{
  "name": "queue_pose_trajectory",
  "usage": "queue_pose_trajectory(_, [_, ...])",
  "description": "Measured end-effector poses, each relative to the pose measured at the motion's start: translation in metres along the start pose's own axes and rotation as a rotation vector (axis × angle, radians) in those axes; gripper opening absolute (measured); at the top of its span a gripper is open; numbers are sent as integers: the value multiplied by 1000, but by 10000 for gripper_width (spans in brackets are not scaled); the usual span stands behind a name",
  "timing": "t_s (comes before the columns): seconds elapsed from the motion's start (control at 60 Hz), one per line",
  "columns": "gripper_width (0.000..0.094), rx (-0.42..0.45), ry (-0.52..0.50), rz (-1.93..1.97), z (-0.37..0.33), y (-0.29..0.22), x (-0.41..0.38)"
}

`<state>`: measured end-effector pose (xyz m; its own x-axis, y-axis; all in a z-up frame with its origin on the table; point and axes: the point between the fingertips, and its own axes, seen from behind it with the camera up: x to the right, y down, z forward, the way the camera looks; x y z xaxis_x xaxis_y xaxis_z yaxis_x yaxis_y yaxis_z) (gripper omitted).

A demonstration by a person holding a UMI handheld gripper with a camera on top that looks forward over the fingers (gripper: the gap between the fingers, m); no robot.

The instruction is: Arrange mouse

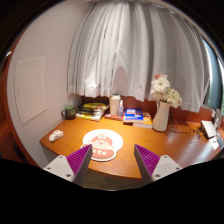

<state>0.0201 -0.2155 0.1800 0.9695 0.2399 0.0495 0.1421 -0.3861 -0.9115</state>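
Note:
A small white mouse [56, 135] lies on the wooden table [170, 145] at its left end, beyond and left of my left finger. A round white mouse mat with a pink cartoon figure [103, 142] lies just ahead of my fingers, a little left of the middle. My gripper [112, 160] is held above the table's near edge, open and empty, with the purple pads [80, 158] wide apart.
At the back of the table stand a dark mug [68, 112], a stack of books [94, 109], a white cup [115, 105], a blue box [134, 116] and a white vase of flowers [162, 108]. White curtains [130, 50] hang behind. More items [209, 128] sit at the right end.

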Motion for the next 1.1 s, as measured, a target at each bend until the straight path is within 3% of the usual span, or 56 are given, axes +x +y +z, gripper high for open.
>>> queue_pose_trajectory(0.333, [841, -139, -127, -38, 49, 80, -130])
queue_pose_trajectory(0.533, [847, -203, -189, -21, 95, 95, -239])
queue_pose_trajectory(0.767, [853, -251, -157, 40, 168, 94, -333])
queue_pose_trajectory(1.017, [853, -277, -51, 116, 247, 84, -364])
queue_pose_trajectory(1.1, [786, -276, 15, 110, 266, 77, -357])
